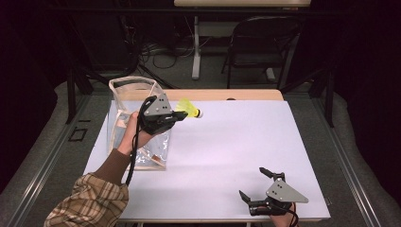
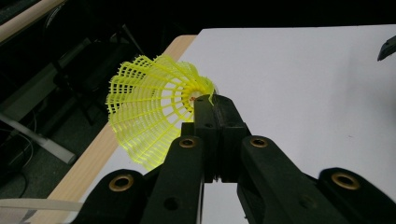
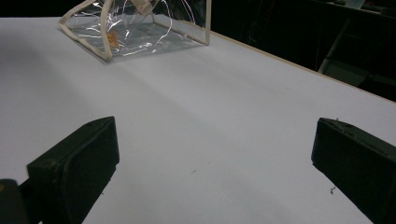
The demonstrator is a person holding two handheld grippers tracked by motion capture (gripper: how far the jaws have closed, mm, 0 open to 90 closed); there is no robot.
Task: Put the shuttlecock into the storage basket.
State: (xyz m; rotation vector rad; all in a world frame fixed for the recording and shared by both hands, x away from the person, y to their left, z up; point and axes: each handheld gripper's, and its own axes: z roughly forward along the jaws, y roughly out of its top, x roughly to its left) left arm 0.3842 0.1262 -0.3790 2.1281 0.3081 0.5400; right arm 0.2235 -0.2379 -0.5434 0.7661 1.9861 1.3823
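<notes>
A white table (image 1: 246, 151) with a pale wooden far edge stands on grey carpet (image 1: 42, 137) in a dark room. Beyond it a black folding chair (image 1: 262, 40) sits beside a white desk leg (image 1: 196, 47), with cables (image 1: 161, 52) tangled on the floor.

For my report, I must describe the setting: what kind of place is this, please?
Probably a lab or recording workspace: a white table in a dark room, loose cables on the floor behind it, and a folding chair beside another table's leg.

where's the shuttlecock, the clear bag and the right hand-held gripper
shuttlecock (image 2: 149, 116), left gripper view, on its yellow mesh skirt
clear bag (image 1: 124, 97), high view, on its clear side wall
right hand-held gripper (image 1: 254, 184), high view, between its open jaws
</notes>
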